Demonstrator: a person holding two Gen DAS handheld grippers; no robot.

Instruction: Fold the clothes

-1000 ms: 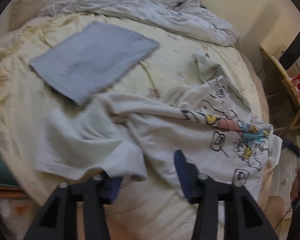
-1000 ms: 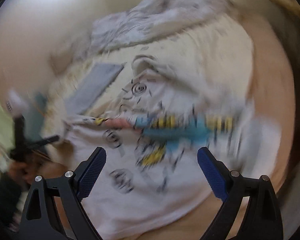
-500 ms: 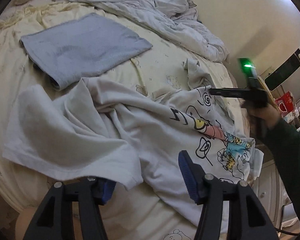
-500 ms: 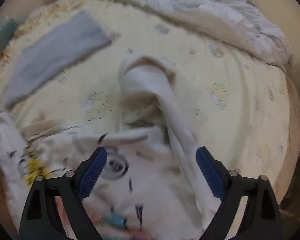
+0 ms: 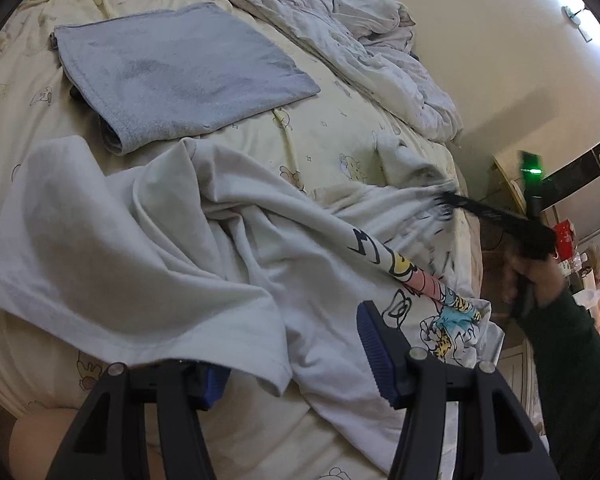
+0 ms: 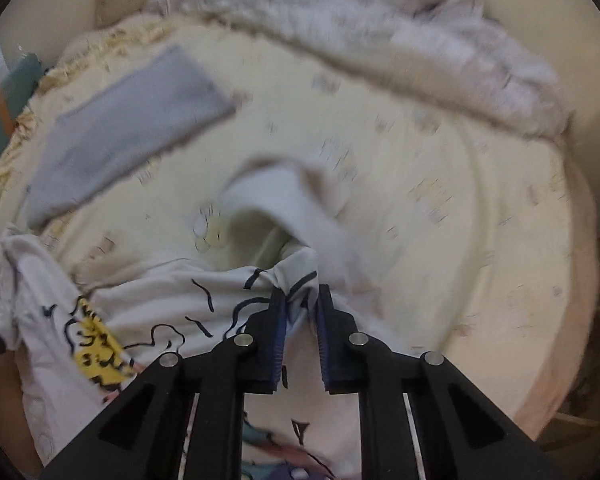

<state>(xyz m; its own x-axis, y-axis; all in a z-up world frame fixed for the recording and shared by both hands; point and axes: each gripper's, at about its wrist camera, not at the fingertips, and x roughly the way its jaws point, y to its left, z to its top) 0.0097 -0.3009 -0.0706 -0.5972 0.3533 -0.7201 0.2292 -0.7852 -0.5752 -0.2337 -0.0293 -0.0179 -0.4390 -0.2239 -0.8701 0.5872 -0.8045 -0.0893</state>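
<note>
Right gripper (image 6: pixel 302 300) just closed, pinching printed T-shirt (image 5: pixel 228 248) near bed (image 5: pixel 340 136) edge, left gripper (image 5: pixel 296 348) half-open over hem — thin bunched pinch could slip w/ any pull.

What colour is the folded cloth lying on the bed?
Light grey-blue, plain; the folded cloth shows best in the left wrist view.

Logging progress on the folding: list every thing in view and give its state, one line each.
White cartoon-print T-shirt: unfolded, crumpled on the bed.
Grey-blue cloth: folded flat, apart from the shirt.
White duvet: bunched along the far edge.
Left gripper: open, shirt hem draped over one finger.
Right gripper: just closed on a bunch of shirt fabric.
</note>
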